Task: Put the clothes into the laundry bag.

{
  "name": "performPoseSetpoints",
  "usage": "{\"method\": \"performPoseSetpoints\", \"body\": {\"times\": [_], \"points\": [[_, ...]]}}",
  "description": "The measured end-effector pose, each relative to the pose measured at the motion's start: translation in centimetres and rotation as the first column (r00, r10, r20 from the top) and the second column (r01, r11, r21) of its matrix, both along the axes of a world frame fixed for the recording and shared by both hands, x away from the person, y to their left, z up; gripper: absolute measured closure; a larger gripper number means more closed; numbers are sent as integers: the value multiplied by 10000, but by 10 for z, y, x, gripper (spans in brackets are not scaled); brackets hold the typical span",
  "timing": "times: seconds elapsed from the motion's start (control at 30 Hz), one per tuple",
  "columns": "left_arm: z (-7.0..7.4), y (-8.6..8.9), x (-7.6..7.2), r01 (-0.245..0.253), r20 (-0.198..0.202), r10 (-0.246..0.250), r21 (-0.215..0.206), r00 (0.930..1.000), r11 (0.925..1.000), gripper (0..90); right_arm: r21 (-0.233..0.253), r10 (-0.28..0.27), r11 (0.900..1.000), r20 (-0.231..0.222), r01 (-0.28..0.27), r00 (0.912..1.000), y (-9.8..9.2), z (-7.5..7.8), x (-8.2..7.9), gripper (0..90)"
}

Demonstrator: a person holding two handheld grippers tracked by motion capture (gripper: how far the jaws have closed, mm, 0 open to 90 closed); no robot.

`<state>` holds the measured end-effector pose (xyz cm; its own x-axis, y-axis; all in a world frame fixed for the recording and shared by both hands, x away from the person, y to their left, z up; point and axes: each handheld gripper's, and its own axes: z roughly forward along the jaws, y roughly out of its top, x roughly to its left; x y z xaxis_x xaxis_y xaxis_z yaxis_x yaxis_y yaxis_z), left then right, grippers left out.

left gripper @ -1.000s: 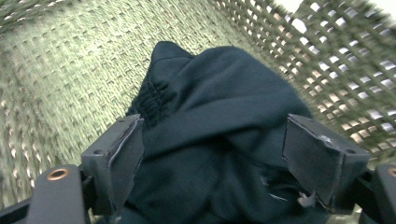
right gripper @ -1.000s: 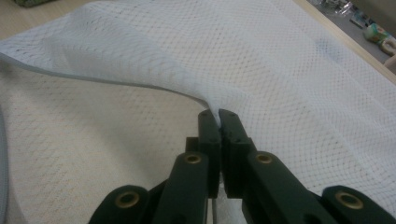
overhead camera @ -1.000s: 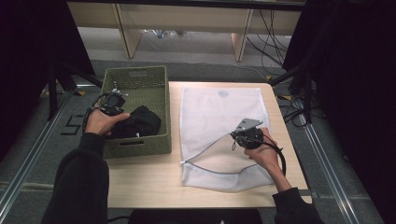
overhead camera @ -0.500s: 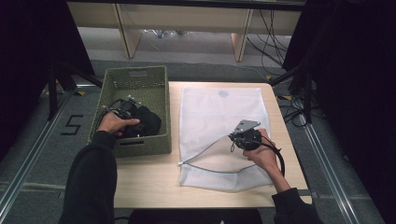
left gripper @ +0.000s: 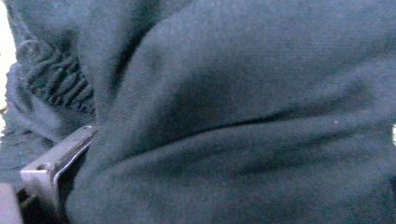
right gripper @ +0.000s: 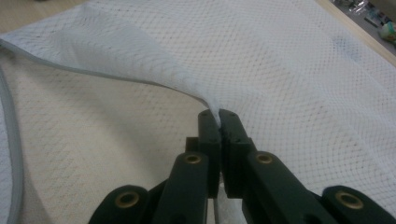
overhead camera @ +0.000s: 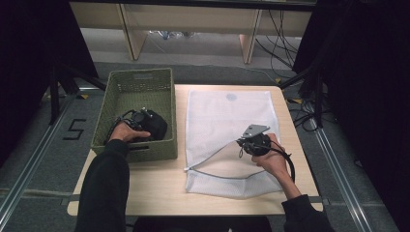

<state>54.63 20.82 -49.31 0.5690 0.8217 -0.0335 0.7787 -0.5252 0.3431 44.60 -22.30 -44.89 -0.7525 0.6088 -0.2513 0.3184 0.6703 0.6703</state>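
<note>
A dark garment (overhead camera: 155, 126) lies bunched in the green woven basket (overhead camera: 140, 75) at the table's left. My left gripper (overhead camera: 141, 120) is pressed into it. In the left gripper view the dark cloth (left gripper: 233, 116) bulges over the jaws, and one metal-faced finger (left gripper: 56, 163) stands far out at the left, so the jaws are apart. A white mesh bag (overhead camera: 227, 118) lies flat on the right of the table. My right gripper (overhead camera: 247, 140) is shut on the bag's upper layer (right gripper: 303, 70) at the zipper edge, and its fingertips (right gripper: 219, 116) hold that layer lifted so the mouth gapes.
The wooden table (overhead camera: 159, 183) has bare surface in front of the basket and the bag. The bag's grey zipper edge (overhead camera: 212, 171) curves along its near end. Wooden shelf legs (overhead camera: 128, 34) and cables (overhead camera: 285, 38) are on the floor beyond the table.
My left hand and gripper moved from the basket's left side to the right, onto the dark garment. The right gripper kept holding the bag's edge in place.
</note>
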Motion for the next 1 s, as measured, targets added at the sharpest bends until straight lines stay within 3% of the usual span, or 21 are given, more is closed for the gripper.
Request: {"method": "performPoseSetpoints", "body": {"times": [0.03,0.13,0.2,0.3,0.33,0.37,0.4,0.5,0.53,0.57,0.63,0.7,0.73,0.83,0.93,0.97,1.0], "points": [[-2,-2,-1,-371,-17,371,-257,9993,9990,0,50,-65,10000,-44,66,10000,0,0,-1,893],[1,-3,-1,-433,-69,431,-225,9990,9988,61,18,-67,10000,-101,67,9999,0,-1,0,893],[5,-2,0,-307,-186,305,-77,9994,9995,151,29,-69,10000,-95,70,9999,0,-1,0,893],[9,1,-1,-719,8,720,-307,9974,9969,292,54,-123,9999,-61,123,9999,-1,0,0,893],[11,3,0,-468,147,472,-254,9988,9986,331,43,-125,9999,-100,125,9999,-2,0,0,893],[13,2,-2,-965,-122,958,-824,9953,9919,429,56,-110,9999,-102,110,9999,-2,0,0,893],[13,2,-2,-965,-122,958,-824,9953,9919,489,56,-110,9999,-102,110,9999,-2,0,0,893],[13,2,-2,-913,-67,911,-756,9958,9929,521,88,-216,9997,-141,217,9997,-2,0,0,893],[15,5,0,-674,-54,672,-571,9977,9961,533,57,-204,9998,-179,205,9996,-2,0,-1,893],[14,5,-1,-1029,6,1033,-797,9947,9915,552,89,-207,9997,-170,209,9996,-3,0,0,893],[14,6,-1,-938,46,946,-888,9955,9916,555,127,-273,9995,-112,275,9996,-3,0,0,893],[16,11,1,-909,377,937,-696,9949,9934,569,131,-278,9995,-131,280,9995,-3,0,0,893],[18,14,4,-957,823,1002,-569,9916,9938,579,109,-273,9996,-153,274,9995,-4,1,0,893],[29,18,4,-948,1191,1006,-536,9878,9941,590,134,-214,9997,-32,215,9998,-5,1,1,893],[43,24,2,-1371,1806,1587,-1261,9707,9825,592,213,-379,9990,-121,382,9992,-5,2,0,893],[43,24,2,-1371,1806,1587,-1261,9707,9825,592,213,-379,9990,-121,382,9992,-5,2,0,893],[55,29,0,-1379,1950,1688,-1627,9662,9770,592,180,-366,9992,-96,368,9993,-6,2,1,893]]}}
